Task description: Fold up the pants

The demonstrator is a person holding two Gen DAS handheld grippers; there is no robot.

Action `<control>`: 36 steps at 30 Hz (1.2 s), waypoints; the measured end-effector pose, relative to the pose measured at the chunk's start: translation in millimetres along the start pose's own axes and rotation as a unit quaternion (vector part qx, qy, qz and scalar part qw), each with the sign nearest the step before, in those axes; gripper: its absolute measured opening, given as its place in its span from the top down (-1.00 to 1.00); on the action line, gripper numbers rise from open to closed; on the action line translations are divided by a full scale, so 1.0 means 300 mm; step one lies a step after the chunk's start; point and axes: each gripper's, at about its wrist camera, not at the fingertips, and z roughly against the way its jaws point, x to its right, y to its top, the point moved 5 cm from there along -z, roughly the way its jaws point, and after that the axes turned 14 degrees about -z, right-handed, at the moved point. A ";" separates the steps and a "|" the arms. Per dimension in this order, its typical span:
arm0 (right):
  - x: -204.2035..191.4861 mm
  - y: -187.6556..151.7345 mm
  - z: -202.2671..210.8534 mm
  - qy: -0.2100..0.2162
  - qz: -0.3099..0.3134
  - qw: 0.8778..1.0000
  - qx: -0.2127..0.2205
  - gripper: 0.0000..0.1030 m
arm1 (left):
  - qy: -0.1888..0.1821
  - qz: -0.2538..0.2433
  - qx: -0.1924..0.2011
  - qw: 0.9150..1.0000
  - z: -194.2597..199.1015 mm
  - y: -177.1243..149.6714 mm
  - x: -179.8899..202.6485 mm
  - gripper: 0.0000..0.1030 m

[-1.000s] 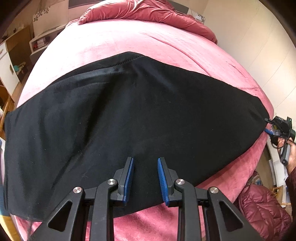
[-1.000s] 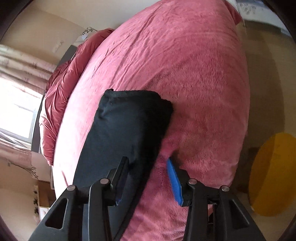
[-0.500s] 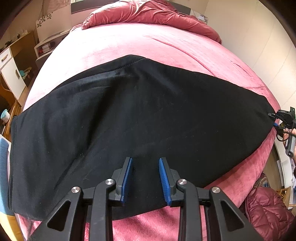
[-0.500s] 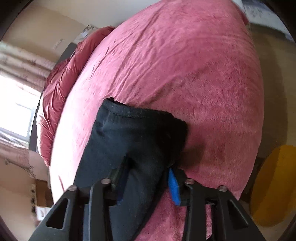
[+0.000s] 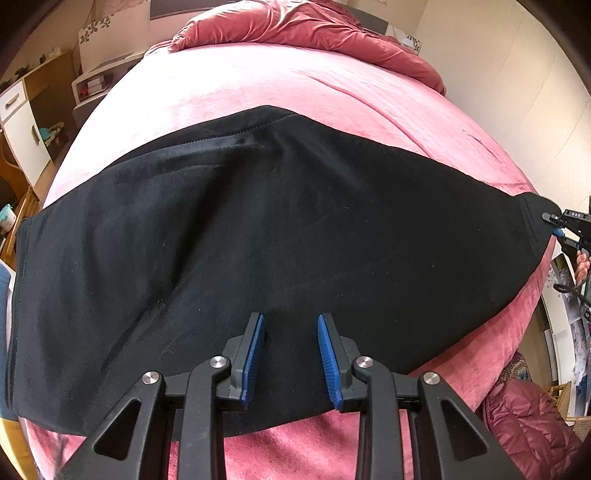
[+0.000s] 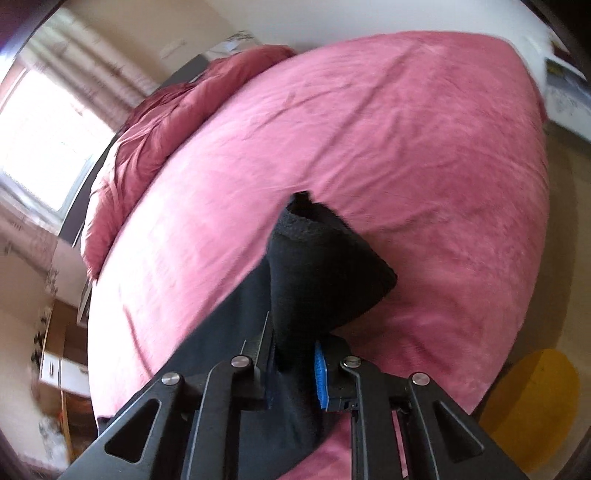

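Black pants (image 5: 258, 236) lie folded lengthwise across a pink bed (image 5: 295, 96), waistband at the left, leg cuffs at the right. My left gripper (image 5: 290, 334) is open and empty, hovering over the near edge of the pants near their middle. My right gripper (image 6: 293, 345) is shut on the cuff end of the pants (image 6: 321, 266) and lifts it off the bed; the cuff stands up above the fingers. The right gripper also shows at the far right of the left wrist view (image 5: 556, 223).
A rumpled red duvet (image 5: 306, 26) lies at the head of the bed. White and wooden cabinets (image 5: 26, 122) stand left of the bed. A dark red jacket (image 5: 532, 421) and a yellow round object (image 6: 532, 402) lie by the bed's foot.
My right gripper closed on the cuff end of the pants and raised it off the bed. My left gripper stayed open over the near edge, shifting only slightly.
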 end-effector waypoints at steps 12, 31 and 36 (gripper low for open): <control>-0.294 -0.223 0.000 0.036 0.127 0.990 -0.044 0.69 | -0.019 0.022 0.004 1.000 0.003 -0.020 -0.047 0.41; -0.607 -0.839 -0.121 0.083 0.328 0.925 -0.173 0.70 | -0.113 0.118 0.018 0.986 0.058 -0.043 -0.207 0.41; -0.649 -1.046 -0.135 0.090 0.386 0.895 -0.203 0.70 | -0.145 0.140 0.028 0.979 0.076 -0.043 -0.239 0.41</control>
